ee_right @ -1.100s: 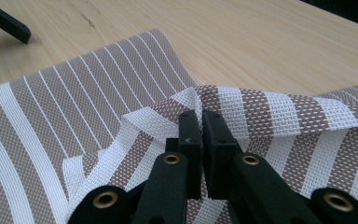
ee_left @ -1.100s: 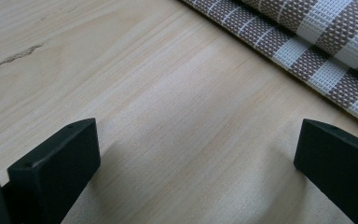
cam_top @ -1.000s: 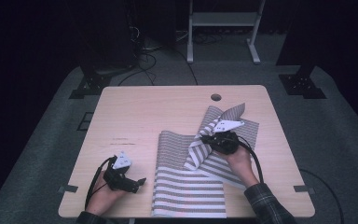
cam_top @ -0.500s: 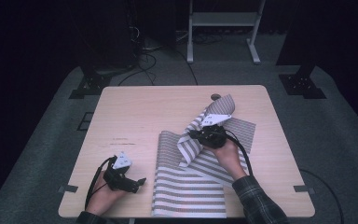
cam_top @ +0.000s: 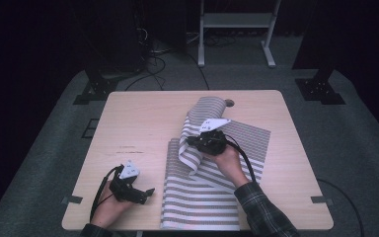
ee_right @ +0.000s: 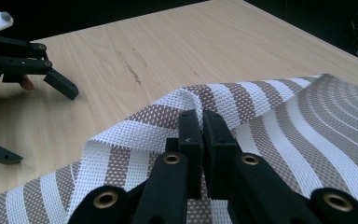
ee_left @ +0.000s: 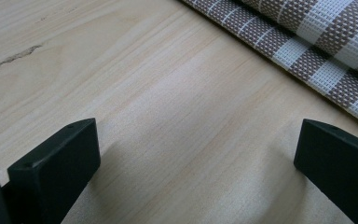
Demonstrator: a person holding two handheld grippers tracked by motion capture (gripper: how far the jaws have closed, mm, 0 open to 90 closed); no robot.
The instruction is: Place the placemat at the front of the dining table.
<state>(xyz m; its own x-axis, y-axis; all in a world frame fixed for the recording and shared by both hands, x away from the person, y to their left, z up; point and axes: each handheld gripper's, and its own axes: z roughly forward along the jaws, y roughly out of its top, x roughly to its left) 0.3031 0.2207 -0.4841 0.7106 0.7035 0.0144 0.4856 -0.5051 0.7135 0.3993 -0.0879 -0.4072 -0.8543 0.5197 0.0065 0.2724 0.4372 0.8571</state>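
Currently, the brown-and-white striped woven mat [cam_top: 212, 197], lying on the pale wooden table [cam_top: 138, 123], is clamped at a raised edge by the right gripper [ee_right: 201, 122]; the fold should be carried across evenly, without slack. The left gripper [ee_left: 191, 154] is held released beside the mat.

Wood table [cam_top: 143, 123], grey carpet [cam_top: 54, 148], white stand legs [cam_top: 234, 29] behind.

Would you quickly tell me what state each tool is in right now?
Left tool: open, holding nothing, low over the table beside the striped mat.
Right tool: shut on a lifted fold of the striped mat.
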